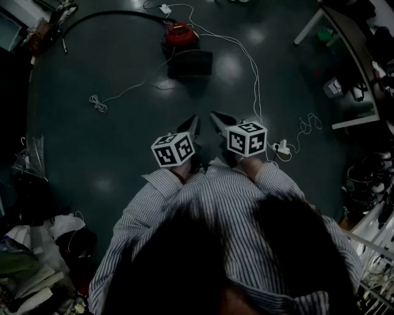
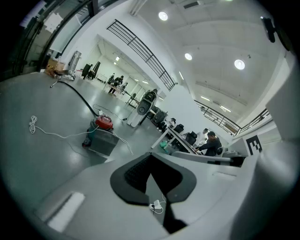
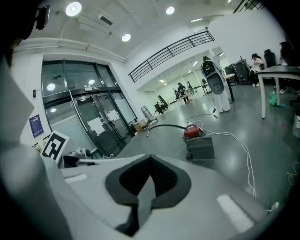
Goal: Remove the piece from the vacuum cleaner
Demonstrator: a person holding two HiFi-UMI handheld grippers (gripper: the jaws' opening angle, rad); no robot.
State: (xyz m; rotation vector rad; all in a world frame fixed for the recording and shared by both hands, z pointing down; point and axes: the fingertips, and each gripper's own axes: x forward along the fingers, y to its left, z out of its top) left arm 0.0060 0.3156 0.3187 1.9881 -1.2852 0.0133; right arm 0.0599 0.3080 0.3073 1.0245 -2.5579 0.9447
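The vacuum cleaner (image 1: 182,38) is set on the floor (image 1: 123,129), well ahead of the person. Its red top lies farther off, with what seems to be its dark boxy body nearer. Its black hose (image 1: 98,15) is swept away leftward. The left hand-held gripper (image 1: 195,120) and right hand-held gripper (image 1: 214,117) are held side by side before the chest, aimed forward, jaws closed on nothing.

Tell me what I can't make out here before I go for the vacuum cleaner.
- Vacuum cleaner: far and small in every view; its removable piece can't be told apart.
- Black hose: far end lost in dark clutter, head view's top left.
- White cable: lower end passes behind the right gripper, head view.
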